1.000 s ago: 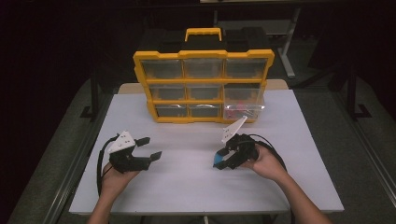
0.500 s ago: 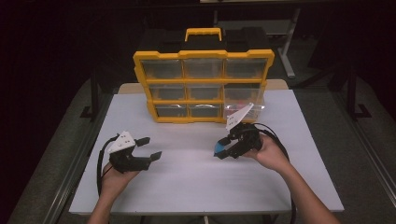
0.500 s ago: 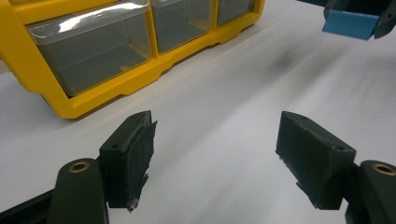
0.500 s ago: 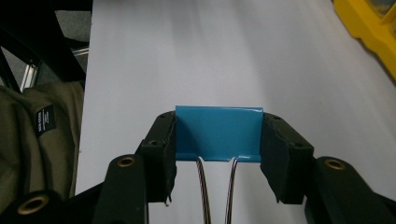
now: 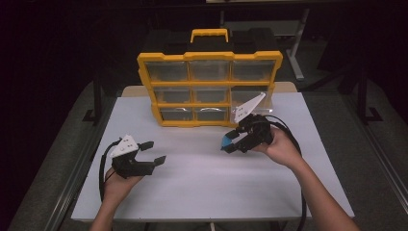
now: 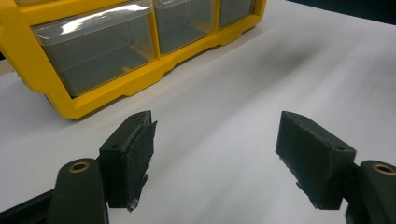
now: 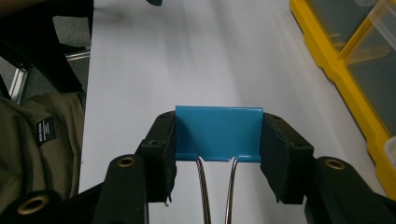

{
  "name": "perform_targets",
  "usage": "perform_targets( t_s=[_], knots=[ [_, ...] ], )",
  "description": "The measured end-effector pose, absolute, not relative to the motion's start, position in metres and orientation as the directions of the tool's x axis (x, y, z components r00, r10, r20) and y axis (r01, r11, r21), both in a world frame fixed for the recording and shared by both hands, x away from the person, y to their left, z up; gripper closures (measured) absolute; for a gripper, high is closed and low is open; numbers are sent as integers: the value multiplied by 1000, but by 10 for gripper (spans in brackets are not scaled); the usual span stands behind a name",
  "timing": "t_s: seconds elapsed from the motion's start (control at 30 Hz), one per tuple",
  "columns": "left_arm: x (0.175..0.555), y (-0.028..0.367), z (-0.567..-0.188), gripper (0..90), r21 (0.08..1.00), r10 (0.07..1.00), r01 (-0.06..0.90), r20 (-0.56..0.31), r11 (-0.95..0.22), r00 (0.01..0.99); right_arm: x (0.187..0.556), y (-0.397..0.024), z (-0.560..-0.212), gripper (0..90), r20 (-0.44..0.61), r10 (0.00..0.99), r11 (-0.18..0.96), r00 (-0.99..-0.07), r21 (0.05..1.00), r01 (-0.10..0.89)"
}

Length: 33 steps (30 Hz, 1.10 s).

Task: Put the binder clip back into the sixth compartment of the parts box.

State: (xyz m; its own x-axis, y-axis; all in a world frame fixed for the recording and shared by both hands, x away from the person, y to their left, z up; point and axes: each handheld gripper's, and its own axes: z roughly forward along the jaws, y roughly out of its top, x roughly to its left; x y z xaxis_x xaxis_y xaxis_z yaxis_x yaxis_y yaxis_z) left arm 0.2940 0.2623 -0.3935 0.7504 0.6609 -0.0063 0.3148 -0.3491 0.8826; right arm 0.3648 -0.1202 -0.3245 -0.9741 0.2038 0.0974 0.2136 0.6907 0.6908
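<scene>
Blue metal binder clip (image 7: 218, 132) clamped by its ends in the right gripper (image 5: 235, 142), above the white bench (image 5: 202, 187), near the yellow plastic drawer organizer (image 5: 210, 89).
Smooth ends could slip from the pads; left gripper (image 5: 153, 155), jaws apart and empty, sits too far left to catch it.

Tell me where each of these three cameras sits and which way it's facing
High view: above the person's side, looking forward and down on the white table; both forearms, left gripper, right gripper.
Left gripper view: rides that gripper, looks along open jaws toward the yellow drawer organizer.
Right gripper view: rides that gripper, looks along jaws clamping a blue binder clip.
Shared: the organizer and table appear in all three.
</scene>
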Motion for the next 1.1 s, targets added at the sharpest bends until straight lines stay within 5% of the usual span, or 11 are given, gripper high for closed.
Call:
perform_targets(
  t_s=[1.1],
  knots=[
    [293,263,-393,277,887,669,324,-23,-329,743,381,-119,-251,486,3,200,691,-980,708,143]
  ],
)
